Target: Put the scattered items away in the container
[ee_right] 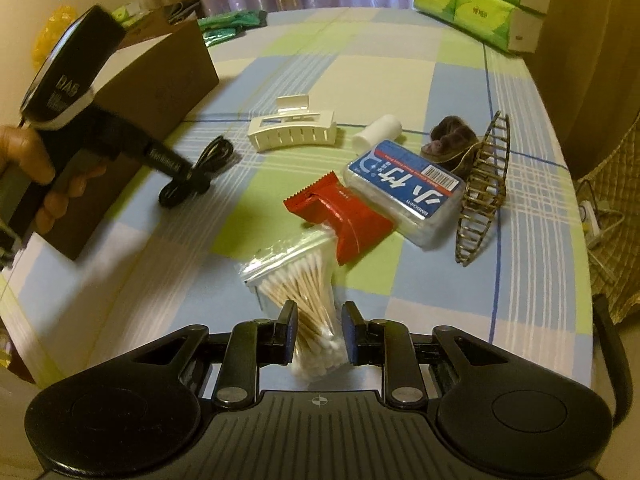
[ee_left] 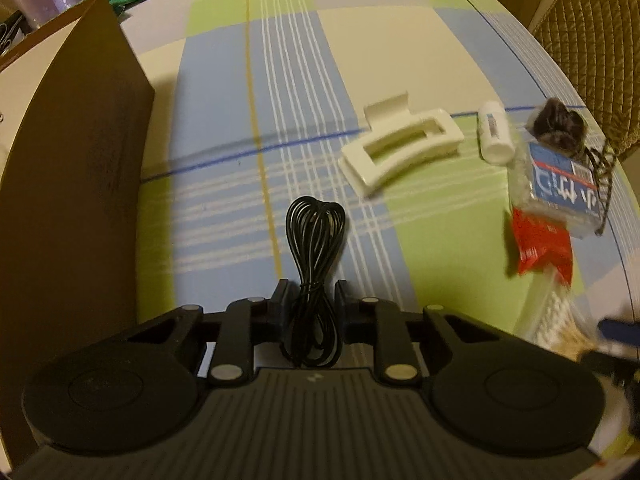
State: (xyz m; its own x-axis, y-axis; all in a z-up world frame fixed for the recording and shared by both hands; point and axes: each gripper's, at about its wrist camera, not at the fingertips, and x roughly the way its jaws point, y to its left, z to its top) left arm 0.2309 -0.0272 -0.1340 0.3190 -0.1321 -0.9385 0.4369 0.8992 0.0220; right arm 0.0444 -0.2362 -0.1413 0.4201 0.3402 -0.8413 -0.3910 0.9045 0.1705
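Two grippers are in my feeds, each with something between its jaws. My left gripper [ee_left: 311, 294] has its jaws pressed on a coiled black cable [ee_left: 314, 248]: thin glossy cord wound into a long bundle, its looped end sticking out ahead of the tips over the tablecloth [ee_left: 224, 128]. My right gripper [ee_right: 319, 326] has its jaws either side of a clear bag of swabs [ee_right: 298, 292]; wooden sticks with white cotton heads fill the soft plastic. The left pad touches the bag, but I cannot tell whether the right one does, so I cannot call it gripped.

From the right wrist I see a hand [ee_right: 28, 168] holding the left gripper [ee_right: 182, 174] near the cloth's left edge, with the cable [ee_right: 208, 158] in it. Beside it stands the brown cardboard box [ee_right: 160, 68], matte and straight-walled.

Toward the right edge the rest lie close together: a cream plastic hair claw [ee_right: 294, 130], a white tube [ee_right: 378, 132], a red crinkled foil packet [ee_right: 344, 216] touching the swab bag, a clear hard case with a blue label [ee_right: 404, 190], a dark fuzzy scrunchie [ee_right: 452, 136] and a bronze openwork metal clip [ee_right: 484, 184]. The cloth is checked in blue, green and cream.
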